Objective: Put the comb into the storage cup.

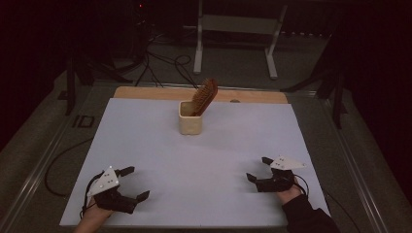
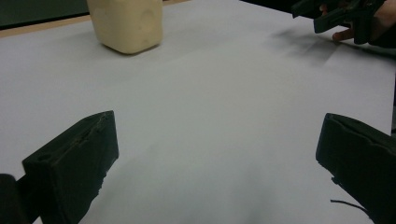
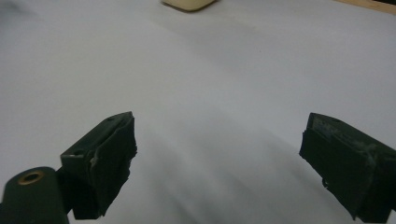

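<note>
I see a white sheet (image 1: 194, 160) covering most of the middle of the frame, with a strip of wooden tabletop (image 1: 145, 92) showing along its upper edge. A small dark spot (image 1: 235, 101) sits on that strip, right of centre. At the top centre stands a white metal frame (image 1: 238, 23), and black cables (image 1: 165, 63) trail over the floor to its left. A small black rectangle (image 1: 84, 121) lies at the sheet's upper left.

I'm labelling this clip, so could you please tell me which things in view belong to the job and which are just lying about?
Job in hand:
- brush, leaning in the cream holder
- cream holder
- left hand-held gripper, open
- right hand-held gripper, open

Just about:
- white sheet
- wooden board
- floor cables
- metal stand
</note>
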The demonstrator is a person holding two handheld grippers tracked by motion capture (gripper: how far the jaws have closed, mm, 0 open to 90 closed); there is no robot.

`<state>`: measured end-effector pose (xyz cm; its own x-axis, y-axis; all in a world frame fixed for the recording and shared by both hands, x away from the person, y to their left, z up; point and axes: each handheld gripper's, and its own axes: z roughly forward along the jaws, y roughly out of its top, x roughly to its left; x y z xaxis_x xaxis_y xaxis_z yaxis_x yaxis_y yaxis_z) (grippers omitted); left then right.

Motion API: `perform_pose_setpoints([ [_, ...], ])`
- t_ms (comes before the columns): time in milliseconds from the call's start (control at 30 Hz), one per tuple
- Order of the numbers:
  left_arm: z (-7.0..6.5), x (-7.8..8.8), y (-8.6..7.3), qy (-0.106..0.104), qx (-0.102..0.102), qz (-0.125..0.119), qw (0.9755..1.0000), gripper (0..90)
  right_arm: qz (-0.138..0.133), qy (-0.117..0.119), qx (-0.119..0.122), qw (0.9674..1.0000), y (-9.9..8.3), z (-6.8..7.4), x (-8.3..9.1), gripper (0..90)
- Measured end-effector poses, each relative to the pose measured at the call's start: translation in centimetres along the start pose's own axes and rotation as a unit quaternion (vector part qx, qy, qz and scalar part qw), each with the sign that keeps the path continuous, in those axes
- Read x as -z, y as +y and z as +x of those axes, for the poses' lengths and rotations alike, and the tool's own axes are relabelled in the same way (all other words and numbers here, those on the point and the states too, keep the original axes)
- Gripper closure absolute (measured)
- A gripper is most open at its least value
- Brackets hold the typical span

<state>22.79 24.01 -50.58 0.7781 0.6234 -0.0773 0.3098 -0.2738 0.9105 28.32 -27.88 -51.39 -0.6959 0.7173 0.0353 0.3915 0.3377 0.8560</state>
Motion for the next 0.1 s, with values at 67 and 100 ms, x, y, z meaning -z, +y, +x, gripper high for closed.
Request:
perform_pose_setpoints([
  [67, 0.0, 0.0, 0.03, -0.001, 0.0, 0.0, 1.0, 0.1, -0.001, -0.002, 0.004, 1.0, 0.03, 0.02, 0.01, 9.7],
  [100, 0.0, 0.0, 0.03, -0.001, 0.001, -0.002, 1.0, 0.1, -0.001, -0.002, 0.003, 1.0, 0.03, 0.02, 0.02, 9.7],
])
